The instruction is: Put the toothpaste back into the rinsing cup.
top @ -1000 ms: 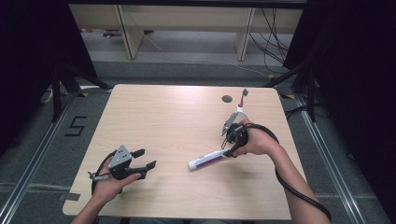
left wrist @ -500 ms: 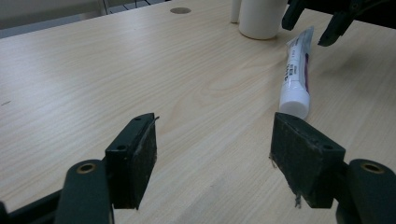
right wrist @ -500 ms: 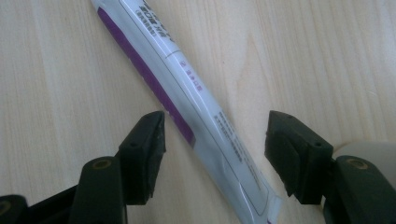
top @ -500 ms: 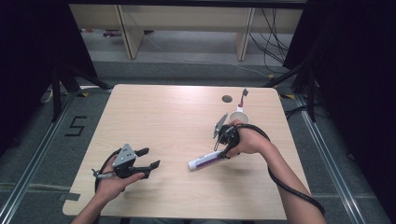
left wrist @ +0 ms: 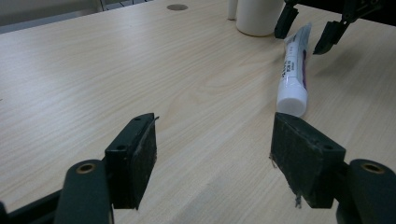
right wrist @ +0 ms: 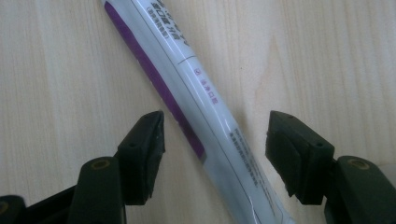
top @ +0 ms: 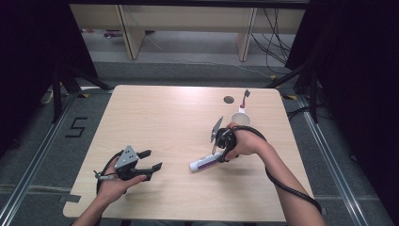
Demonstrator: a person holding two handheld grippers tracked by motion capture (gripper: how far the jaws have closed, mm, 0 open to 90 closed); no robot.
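The right gripper (right wrist: 212,158) hangs wide open, straddling the toothpaste tube (right wrist: 196,93) lying flat on the tabletop (right wrist: 56,70) directly beneath it, untouched. Next: lower and close squarely across the tube.

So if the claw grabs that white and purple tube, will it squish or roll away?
The tube looks like soft plastic, so it would probably dent a little under the open right gripper once squeezed. It lies flat on the table with a round body and cap, so a sideways nudge might roll it. Its glossy skin could be a bit slippery.
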